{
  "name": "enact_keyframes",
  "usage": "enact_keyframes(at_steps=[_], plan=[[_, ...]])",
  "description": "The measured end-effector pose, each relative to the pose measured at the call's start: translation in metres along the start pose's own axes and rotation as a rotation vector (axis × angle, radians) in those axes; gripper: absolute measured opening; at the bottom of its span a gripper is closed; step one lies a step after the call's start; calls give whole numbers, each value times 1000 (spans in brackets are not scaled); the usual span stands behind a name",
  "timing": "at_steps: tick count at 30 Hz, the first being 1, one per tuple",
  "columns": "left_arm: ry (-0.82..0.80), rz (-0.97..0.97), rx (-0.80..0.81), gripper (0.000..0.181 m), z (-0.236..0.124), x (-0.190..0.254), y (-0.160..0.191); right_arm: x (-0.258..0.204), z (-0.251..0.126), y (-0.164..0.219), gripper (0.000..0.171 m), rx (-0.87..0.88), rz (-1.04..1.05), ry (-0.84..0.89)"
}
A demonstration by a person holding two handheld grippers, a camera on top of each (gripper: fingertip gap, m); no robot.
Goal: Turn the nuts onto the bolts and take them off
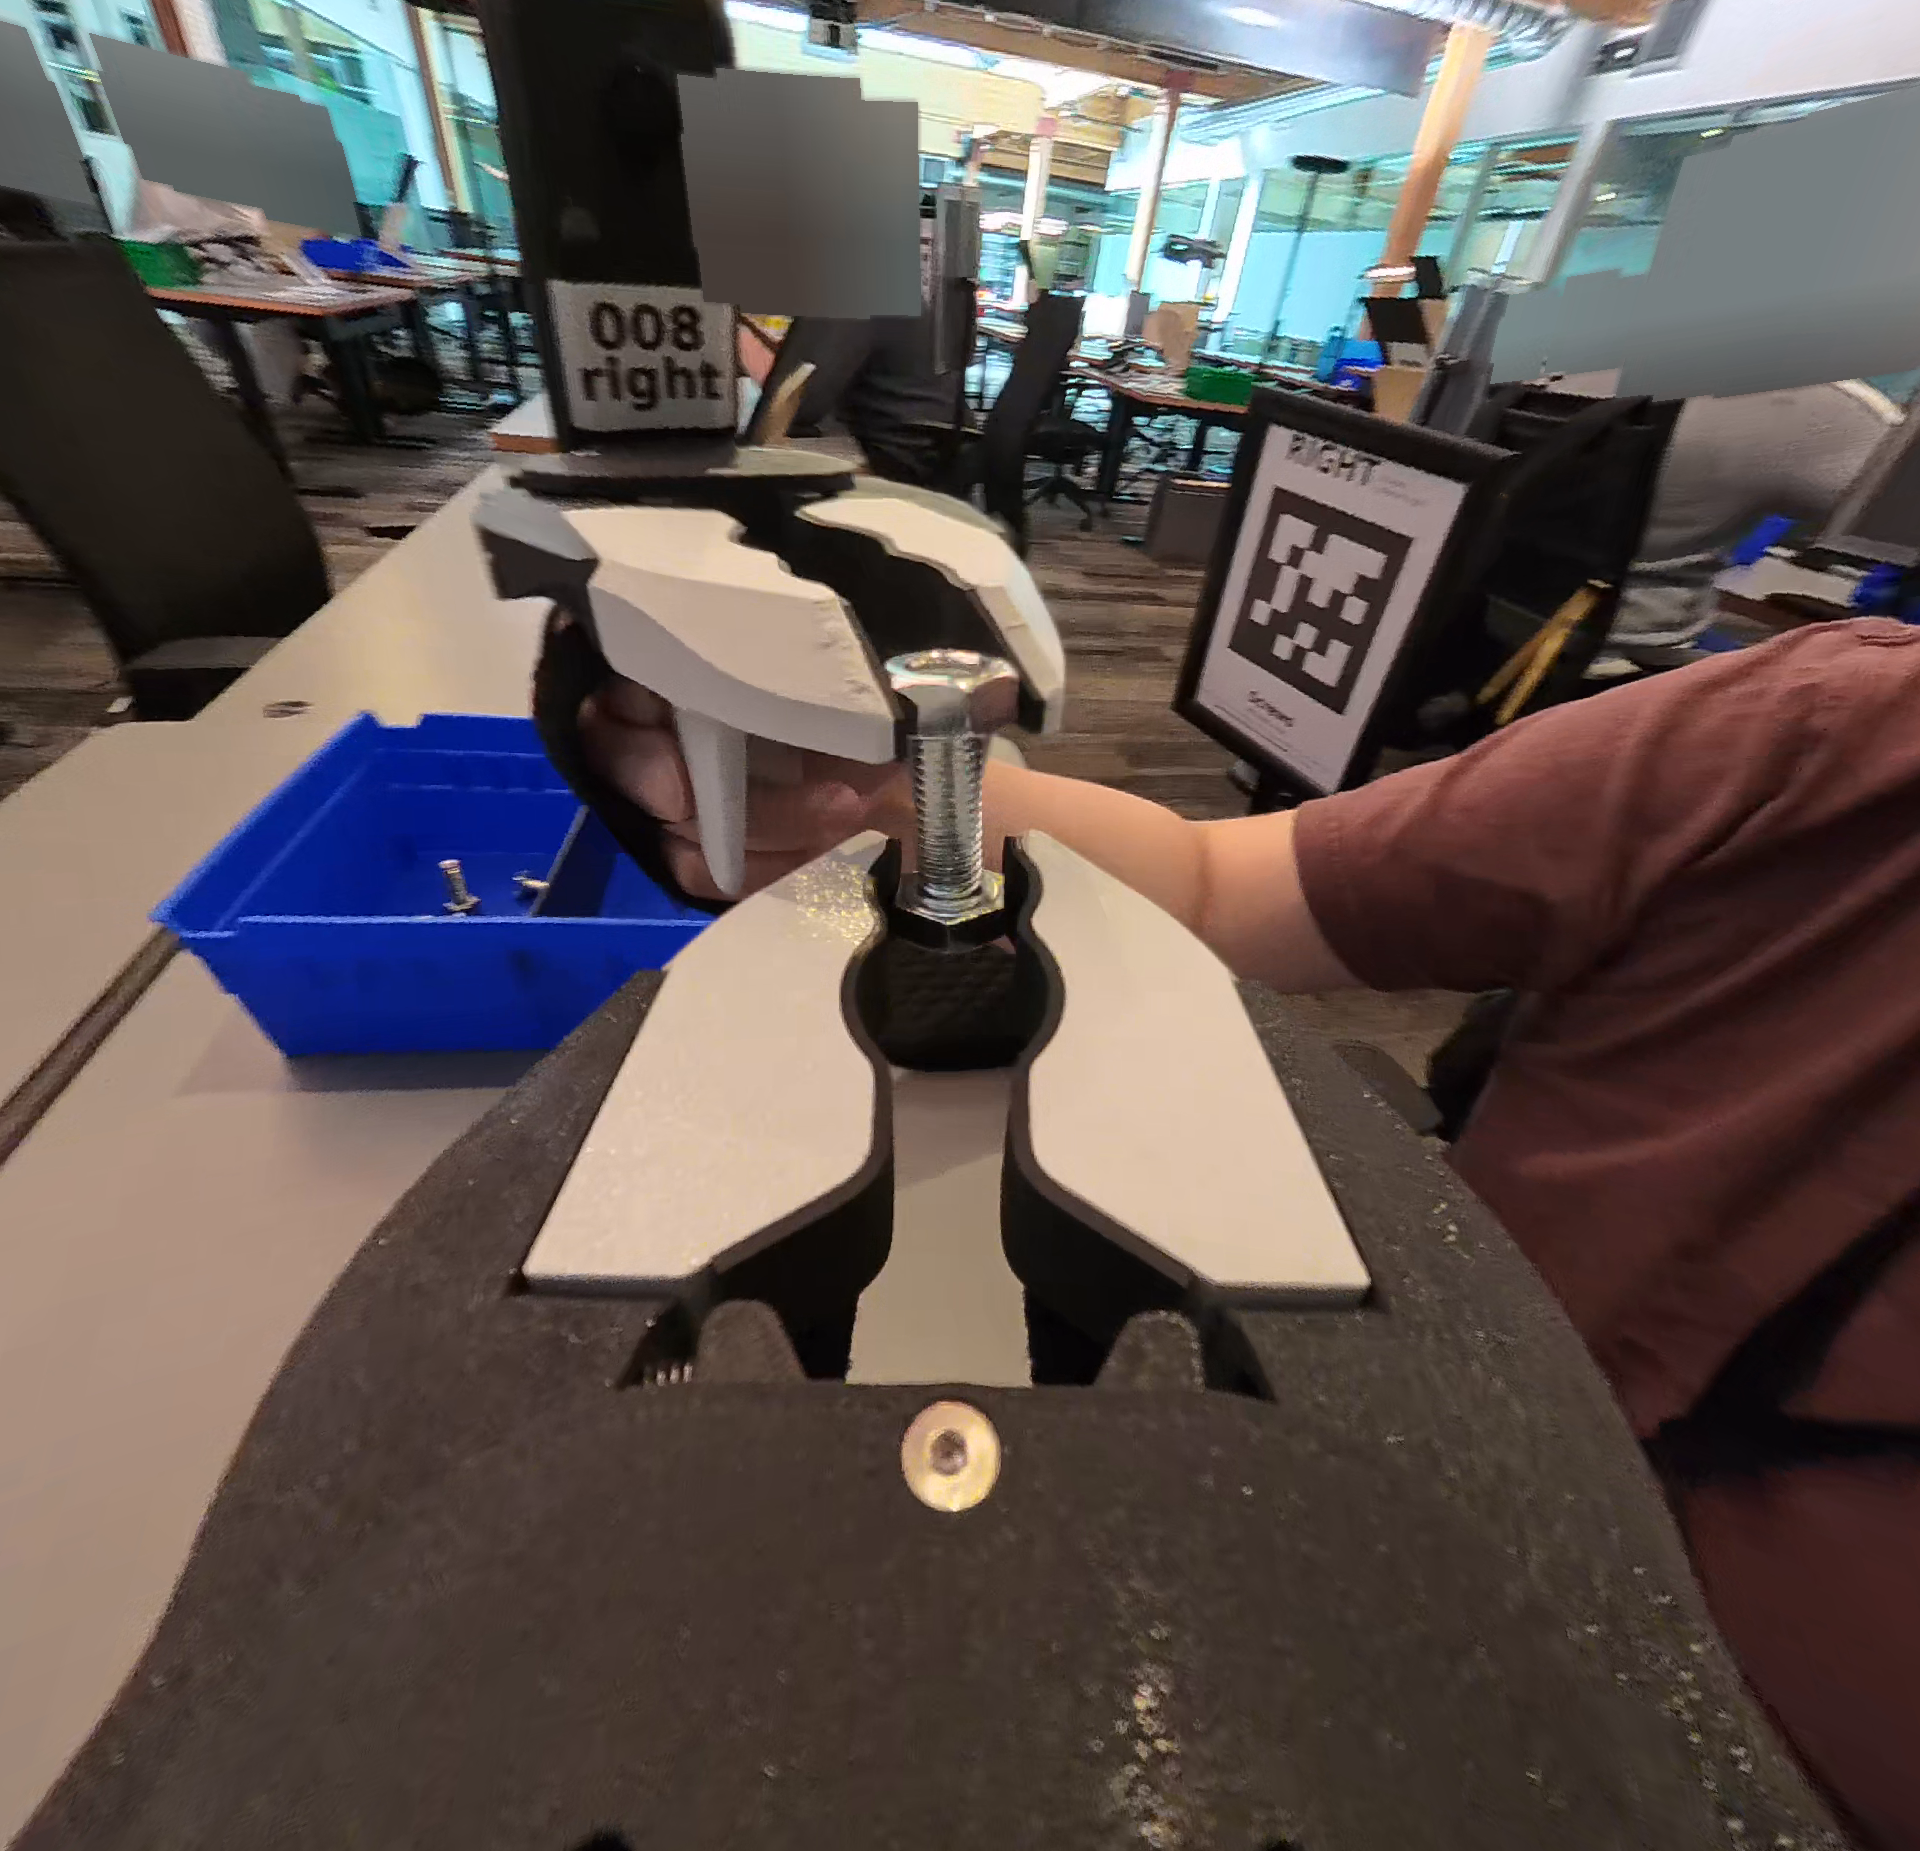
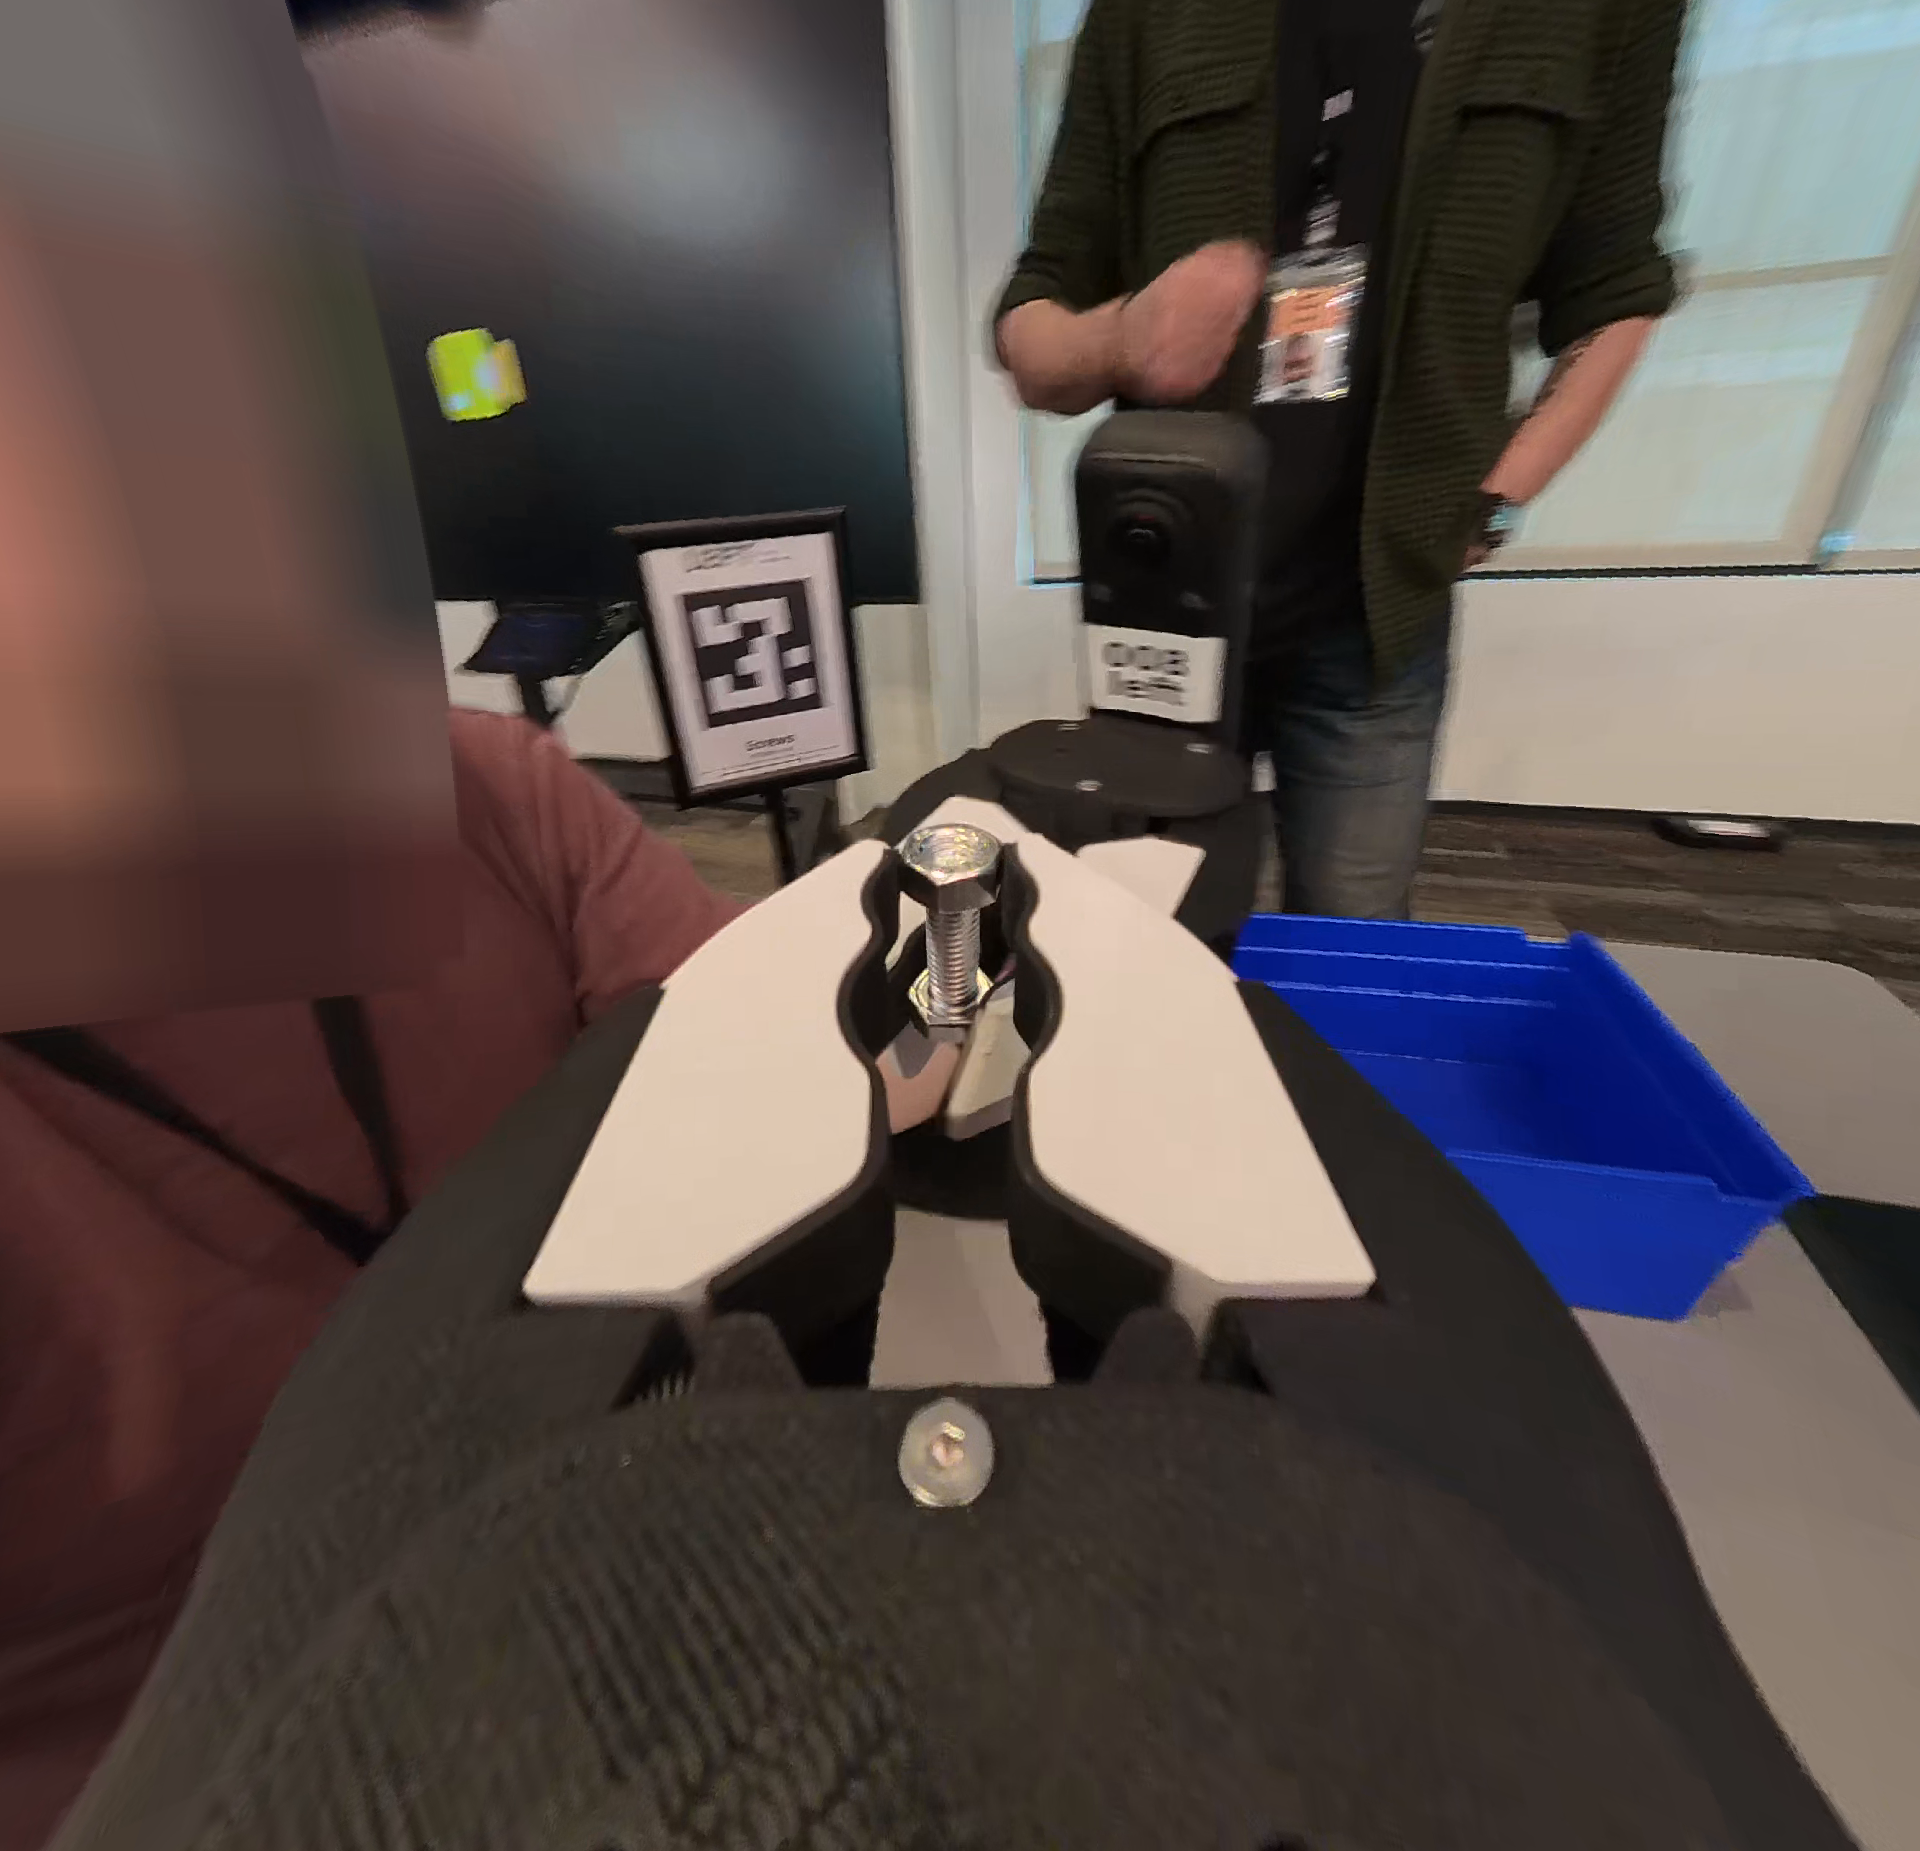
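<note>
A silver hex bolt (image 1: 948, 793) stands upright between both grippers above the grey table (image 1: 125, 1230). My left gripper (image 1: 948, 871) is shut on the silver nut (image 1: 948, 906) threaded near the bolt's lower end. My right gripper (image 1: 954, 705) comes from the far side and is shut on the bolt's hex head. In the right wrist view my right gripper (image 2: 948, 871) pinches the bolt head (image 2: 948, 856). The nut (image 2: 943, 1003) sits lower on the thread, held by the left gripper (image 2: 951, 1048) beyond.
A blue bin (image 1: 416, 949) stands on the table to the left, with a loose bolt (image 1: 454, 882) inside; it also shows in the right wrist view (image 2: 1538, 1105). A framed marker sign (image 1: 1330, 596) stands behind. A person (image 2: 1351, 347) stands beyond the table.
</note>
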State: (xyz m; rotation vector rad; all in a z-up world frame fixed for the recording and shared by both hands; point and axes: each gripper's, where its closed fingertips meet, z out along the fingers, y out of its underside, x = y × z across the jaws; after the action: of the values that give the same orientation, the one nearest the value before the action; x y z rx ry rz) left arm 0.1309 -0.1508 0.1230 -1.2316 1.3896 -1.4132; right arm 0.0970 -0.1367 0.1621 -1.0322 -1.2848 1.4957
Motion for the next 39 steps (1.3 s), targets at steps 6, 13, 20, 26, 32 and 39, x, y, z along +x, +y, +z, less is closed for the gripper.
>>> enact_keyframes(at_steps=[6,13,20,26,32,39], plan=[[-268,77,30,18,-12,-30,-11,31,-17,-16,45,109,-21,490],[-518,130,31,18,-22,-56,-14,46,-13,-16,40,51,-141,870],[-443,105,5,18,-18,-49,-9,46,1,-1,18,-48,-83,731],[-57,-3,0,18,-10,-6,-4,9,14,2,18,-9,-28,259],[137,-25,-23,18,-1,19,4,-16,14,7,18,12,-3,-66],[212,-54,0,18,1,26,2,-21,14,6,18,23,-4,-165]])
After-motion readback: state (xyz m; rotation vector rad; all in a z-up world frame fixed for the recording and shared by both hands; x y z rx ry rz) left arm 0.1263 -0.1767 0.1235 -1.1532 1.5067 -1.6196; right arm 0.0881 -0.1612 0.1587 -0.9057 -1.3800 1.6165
